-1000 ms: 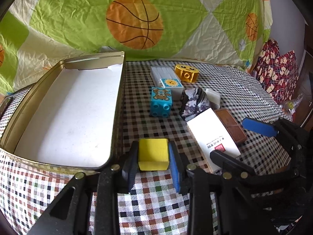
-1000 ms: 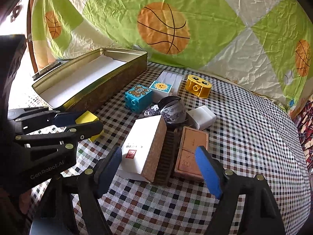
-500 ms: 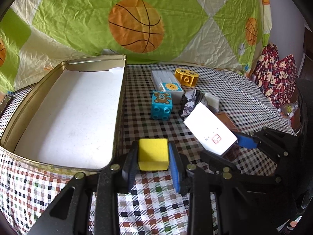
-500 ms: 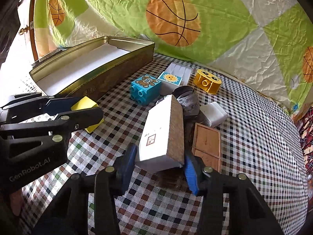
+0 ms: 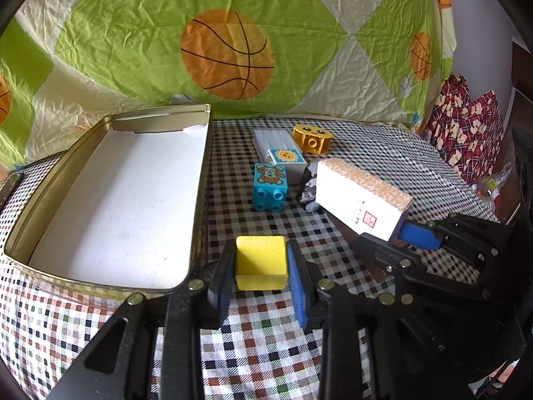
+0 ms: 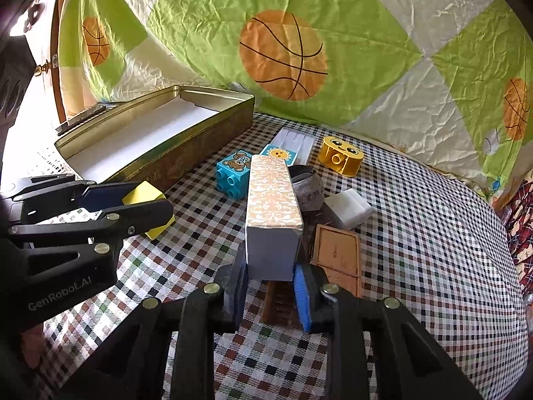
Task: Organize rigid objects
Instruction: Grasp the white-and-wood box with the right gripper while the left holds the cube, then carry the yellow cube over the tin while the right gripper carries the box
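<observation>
- Yellow foam-like or painted wood, which of the two cannot be told: the yellow cube (image 5: pixel 260 262) is clamped squarely between the pads of the left gripper (image 5: pixel 260 278), just beside the near right corner of the gold tin (image 5: pixel 200 180).
- Judged light and stiff, the cube is well served by a grip on two flat opposite faces.
- One end of the white carton (image 6: pixel 271 215), with its patterned orange side, is pinched by the right gripper (image 6: pixel 270 281), and the carton is held tilted above the checked cloth (image 6: pixel 433 233).
- Thin card is judged to dent under a hard squeeze; held by one end, the carton may swing.
- Only a white paper lining is seen inside the tin; no object is in it yet.
- On the cloth are left the blue bear brick (image 5: pixel 269 186), the sun tile (image 5: pixel 287 156), the yellow face brick (image 5: pixel 312 137), a white block (image 6: pixel 348 207) and a brown slab (image 6: pixel 338 261).
</observation>
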Demonstrator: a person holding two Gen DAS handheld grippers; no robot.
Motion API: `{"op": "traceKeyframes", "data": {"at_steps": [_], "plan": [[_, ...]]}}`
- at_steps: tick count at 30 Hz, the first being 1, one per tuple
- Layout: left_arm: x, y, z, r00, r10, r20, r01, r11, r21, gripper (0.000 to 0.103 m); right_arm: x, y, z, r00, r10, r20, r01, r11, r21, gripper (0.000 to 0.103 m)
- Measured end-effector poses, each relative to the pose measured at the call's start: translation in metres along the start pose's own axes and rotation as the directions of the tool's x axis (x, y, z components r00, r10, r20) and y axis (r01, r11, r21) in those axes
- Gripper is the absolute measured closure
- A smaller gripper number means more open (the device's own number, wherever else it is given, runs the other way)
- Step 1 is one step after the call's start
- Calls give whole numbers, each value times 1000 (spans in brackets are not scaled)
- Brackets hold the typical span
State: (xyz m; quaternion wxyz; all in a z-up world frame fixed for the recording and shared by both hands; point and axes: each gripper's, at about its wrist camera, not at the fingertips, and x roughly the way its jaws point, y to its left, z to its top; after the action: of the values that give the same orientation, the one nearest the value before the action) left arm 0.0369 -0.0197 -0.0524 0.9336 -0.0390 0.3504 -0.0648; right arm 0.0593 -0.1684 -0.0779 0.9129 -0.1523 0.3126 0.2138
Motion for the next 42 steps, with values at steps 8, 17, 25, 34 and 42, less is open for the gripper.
{"op": "traceKeyframes", "data": {"at_steps": [8,17,25,34,42], "plan": [[-6,-3,-1,999,10,31,-11,1000,10,74,-8,-3,-2,998,3,65,-4,1000,23,76],[-14,-4,0,996,44,78,-45,999,10,74,-20,-10,-3,992,9,130,-16,998,56,76],[-22,-4,-2,989,71,126,-73,997,8,74,-30,-15,-4,984,4,179,-16,998,68,76],[-30,-5,-3,981,90,171,-93,996,8,74,-36,-18,-6,975,-6,220,-13,997,82,76],[-36,-5,-5,973,104,204,-106,994,2,74,-42,-20,-9,967,-15,256,-9,995,95,76]]}}
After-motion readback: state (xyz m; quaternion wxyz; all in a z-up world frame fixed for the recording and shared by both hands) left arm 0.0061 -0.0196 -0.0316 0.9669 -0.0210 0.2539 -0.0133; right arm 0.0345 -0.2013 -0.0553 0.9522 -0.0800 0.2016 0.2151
